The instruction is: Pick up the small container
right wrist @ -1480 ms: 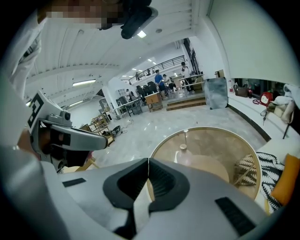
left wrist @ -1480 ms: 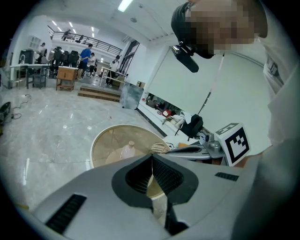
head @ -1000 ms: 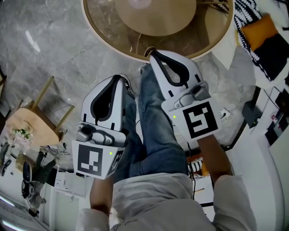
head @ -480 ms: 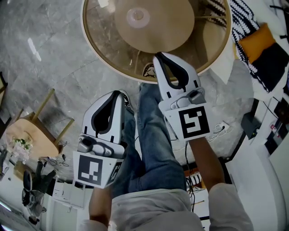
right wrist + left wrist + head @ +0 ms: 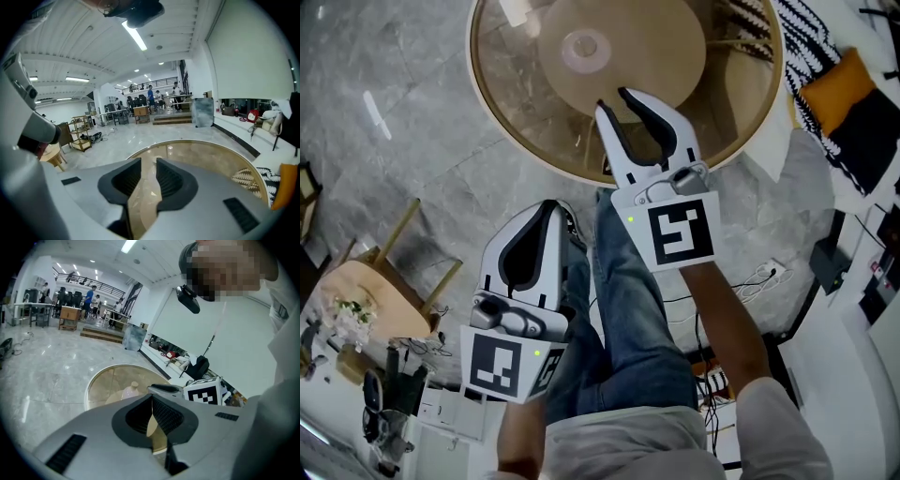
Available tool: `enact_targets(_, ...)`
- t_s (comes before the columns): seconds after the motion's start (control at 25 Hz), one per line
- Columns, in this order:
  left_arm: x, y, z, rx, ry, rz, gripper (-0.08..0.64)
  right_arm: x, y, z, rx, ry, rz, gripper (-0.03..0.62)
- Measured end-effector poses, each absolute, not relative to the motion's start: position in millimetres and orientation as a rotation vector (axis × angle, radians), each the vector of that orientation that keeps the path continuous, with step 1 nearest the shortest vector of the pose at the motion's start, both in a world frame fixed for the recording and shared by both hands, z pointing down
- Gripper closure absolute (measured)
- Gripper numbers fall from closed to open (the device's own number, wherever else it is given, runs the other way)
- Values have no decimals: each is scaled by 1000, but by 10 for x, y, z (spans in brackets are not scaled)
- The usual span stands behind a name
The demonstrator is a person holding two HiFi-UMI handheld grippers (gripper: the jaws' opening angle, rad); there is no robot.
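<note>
Approach step: right tool (image 5: 614, 98), empty, jaws opening, hung over near edge of bench (image 5: 502, 103); left tool (image 5: 546, 208) closed; small container (image 5: 584, 45) probably needed a forward reach.

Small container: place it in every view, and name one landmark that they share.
Head view: the container sits near the top, left of centre, in the middle of the round table.
Left gripper view: the container is at mid-frame, left of centre, on the table.
Right gripper view: not in it.
Shared landmark: the round table, also in the right gripper view.
</note>
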State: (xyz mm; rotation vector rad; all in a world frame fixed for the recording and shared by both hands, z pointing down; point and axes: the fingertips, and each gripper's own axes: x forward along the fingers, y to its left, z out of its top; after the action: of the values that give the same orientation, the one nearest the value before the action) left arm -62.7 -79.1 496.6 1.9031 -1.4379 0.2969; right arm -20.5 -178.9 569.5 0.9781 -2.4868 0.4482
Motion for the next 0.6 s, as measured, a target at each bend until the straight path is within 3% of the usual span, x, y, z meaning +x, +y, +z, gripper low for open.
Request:
enact_targets(0.2,-625,-780,5013,1892,-1430,296,541,-294,-1888,5837,1017,-2476,424,446)
enact_targets(0.6,-656,-784,5063,1865,-1434,296,541,-422,-2167,6082,1030,-2480,343,414)
